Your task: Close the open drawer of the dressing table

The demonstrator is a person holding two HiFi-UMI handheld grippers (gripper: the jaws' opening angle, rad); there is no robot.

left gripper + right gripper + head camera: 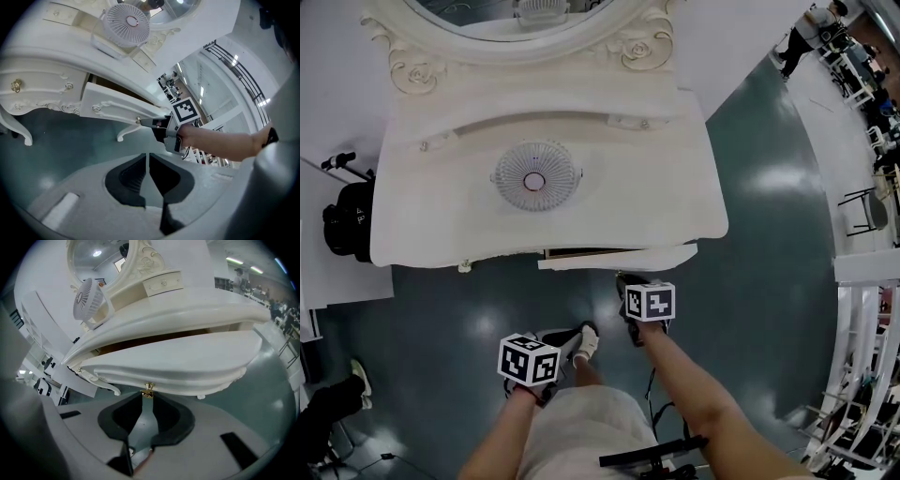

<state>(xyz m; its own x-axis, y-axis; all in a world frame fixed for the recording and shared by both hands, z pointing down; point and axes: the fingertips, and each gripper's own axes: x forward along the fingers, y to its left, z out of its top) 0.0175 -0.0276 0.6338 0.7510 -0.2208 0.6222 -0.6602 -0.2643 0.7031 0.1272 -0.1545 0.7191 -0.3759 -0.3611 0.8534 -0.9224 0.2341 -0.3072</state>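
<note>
The right gripper (147, 398) pinched the brass knob (148, 389) on the open drawer (178, 363), likely to push it shut; the left gripper (147, 159) hung aside, jaws pressed together, empty.

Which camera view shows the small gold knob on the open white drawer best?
The right gripper view: the small gold knob is close, centred and sharp. The left gripper view shows it only as a tiny distant glint; in the head view it is hidden below the white drawer front.
</note>
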